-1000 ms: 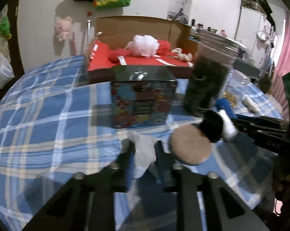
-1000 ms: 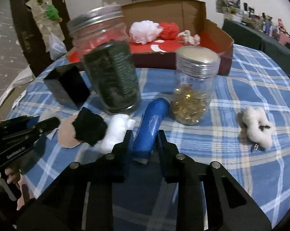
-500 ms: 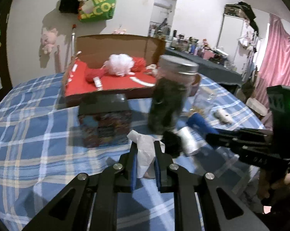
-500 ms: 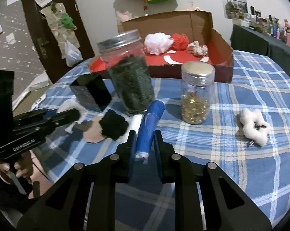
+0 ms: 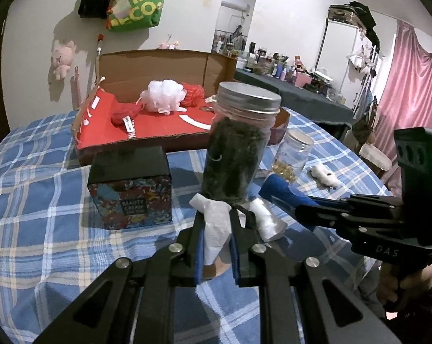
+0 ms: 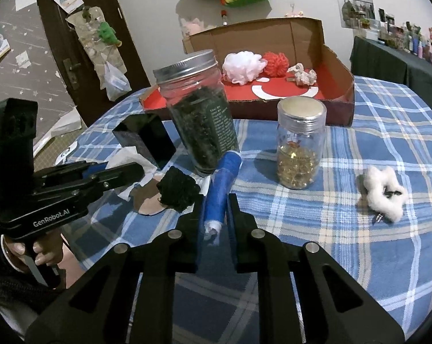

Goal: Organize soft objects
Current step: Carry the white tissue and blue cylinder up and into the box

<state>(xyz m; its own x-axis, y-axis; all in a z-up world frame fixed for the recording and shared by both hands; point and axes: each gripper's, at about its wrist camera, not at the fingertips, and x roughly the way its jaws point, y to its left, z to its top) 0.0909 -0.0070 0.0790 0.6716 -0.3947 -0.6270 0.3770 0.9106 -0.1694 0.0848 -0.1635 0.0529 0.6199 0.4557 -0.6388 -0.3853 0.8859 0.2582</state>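
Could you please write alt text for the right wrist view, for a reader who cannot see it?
The right gripper is shut on a blue roll above a plaid table; two jars and a cardboard box stand beyond, and the left gripper holds tissue.

Worktop [image 6: 388, 258] under blue plaid cloth carries: cardboard box [image 6: 339, 86], two lidded jars [image 6: 200, 114] [image 6: 300, 146], black carton [image 5: 130, 186], white fluffy item [image 6: 383, 193].

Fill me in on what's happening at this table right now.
A person is sorting soft things with a hand-held tool in each hand. The left tool is shut on a crumpled white tissue, and the right tool is shut on a blue roll. A black pom-pom and a white fluffy piece lie on the checked tablecloth. The cardboard box behind holds a white puff and a red puff.
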